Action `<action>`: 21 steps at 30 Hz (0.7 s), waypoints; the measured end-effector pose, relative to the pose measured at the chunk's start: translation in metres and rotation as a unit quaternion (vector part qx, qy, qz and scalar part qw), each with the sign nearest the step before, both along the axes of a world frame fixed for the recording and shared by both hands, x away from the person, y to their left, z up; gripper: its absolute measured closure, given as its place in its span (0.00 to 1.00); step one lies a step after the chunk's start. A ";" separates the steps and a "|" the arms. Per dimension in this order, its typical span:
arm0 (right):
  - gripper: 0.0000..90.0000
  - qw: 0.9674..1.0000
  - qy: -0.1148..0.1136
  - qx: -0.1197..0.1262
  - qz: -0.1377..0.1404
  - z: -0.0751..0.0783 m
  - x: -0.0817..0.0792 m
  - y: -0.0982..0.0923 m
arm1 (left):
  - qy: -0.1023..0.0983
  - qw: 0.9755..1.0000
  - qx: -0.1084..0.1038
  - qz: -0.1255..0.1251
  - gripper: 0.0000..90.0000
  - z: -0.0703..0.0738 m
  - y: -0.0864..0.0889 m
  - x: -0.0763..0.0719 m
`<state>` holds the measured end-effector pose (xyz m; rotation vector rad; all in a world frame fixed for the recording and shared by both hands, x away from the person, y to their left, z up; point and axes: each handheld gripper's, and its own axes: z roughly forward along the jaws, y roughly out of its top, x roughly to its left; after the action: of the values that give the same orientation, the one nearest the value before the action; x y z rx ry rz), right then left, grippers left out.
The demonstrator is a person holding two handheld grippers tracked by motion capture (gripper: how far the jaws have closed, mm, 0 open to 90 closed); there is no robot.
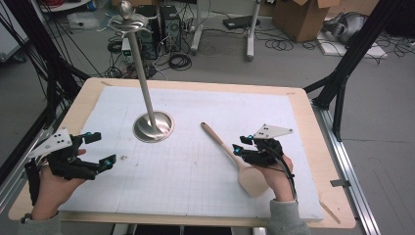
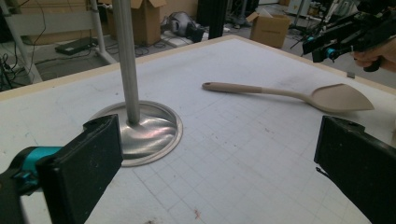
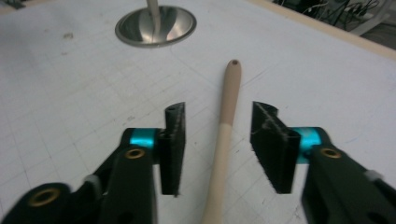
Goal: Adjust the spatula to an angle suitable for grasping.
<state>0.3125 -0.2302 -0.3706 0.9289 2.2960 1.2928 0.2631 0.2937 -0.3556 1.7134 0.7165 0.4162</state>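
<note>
We are holding the right hand-held gripper (image 3: 217, 140) partly open over the wooden spatula (image 1: 234, 159), its handle lying between the pads untouched. The spatula is resting flat on the table (image 1: 205, 215), right of the metal stand (image 1: 153, 126). Our left hand-held gripper (image 1: 96, 149) is gaping wide and holding nothing.

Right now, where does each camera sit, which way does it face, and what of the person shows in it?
High view: above the person's side, looking forward and down on the table; both forearms, left gripper, right gripper.
Left gripper view: rides the left gripper, looking across at the stand and spatula; open jaws, other hand far off.
Right gripper view: rides the right gripper, looking along the spatula handle; jaws apart, either side of it.
All three share spatula and stand.
</note>
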 end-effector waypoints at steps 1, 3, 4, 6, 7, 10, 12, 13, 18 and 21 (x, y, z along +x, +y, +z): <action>0.52 1.000 -0.004 0.008 -0.005 0.001 -0.002 -0.001 | 0.000 1.000 -0.001 0.002 0.02 0.001 0.002 0.000; 0.46 1.000 -0.009 0.023 -0.005 0.004 -0.004 -0.004 | -0.002 1.000 -0.006 0.007 0.02 0.002 0.005 0.000; 0.43 1.000 -0.008 0.030 -0.003 0.005 -0.006 -0.006 | -0.003 1.000 -0.007 0.008 0.02 0.002 0.007 0.000; 0.36 0.999 -0.003 0.040 0.005 0.006 -0.008 -0.007 | -0.004 1.000 -0.008 0.012 0.02 0.003 0.008 -0.001; 0.30 0.999 -0.003 0.041 0.006 0.007 -0.010 -0.008 | -0.005 1.000 -0.008 0.012 0.02 0.003 0.009 -0.001; 0.25 0.999 -0.008 0.045 0.009 0.007 -0.013 -0.008 | -0.006 1.000 -0.010 0.015 0.02 0.004 0.010 -0.001; 0.25 0.998 -0.011 0.050 0.026 0.007 -0.015 -0.009 | -0.006 1.000 -0.009 0.015 0.02 0.004 0.010 -0.001; 0.25 0.998 -0.011 0.048 0.031 0.008 -0.017 -0.009 | -0.006 1.000 -0.009 0.014 0.02 0.004 0.010 -0.001; 0.25 0.995 -0.025 0.069 0.062 0.013 -0.022 -0.012 | -0.003 1.000 -0.009 0.009 0.02 0.002 0.008 0.000; 0.25 0.995 -0.033 0.078 0.057 0.013 -0.022 -0.015 | -0.002 1.000 -0.010 0.007 0.02 0.002 0.007 0.000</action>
<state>0.2905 -0.2454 -0.3574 0.7998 2.2521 1.5463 0.2632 0.3010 -0.3533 1.6884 0.7268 0.4208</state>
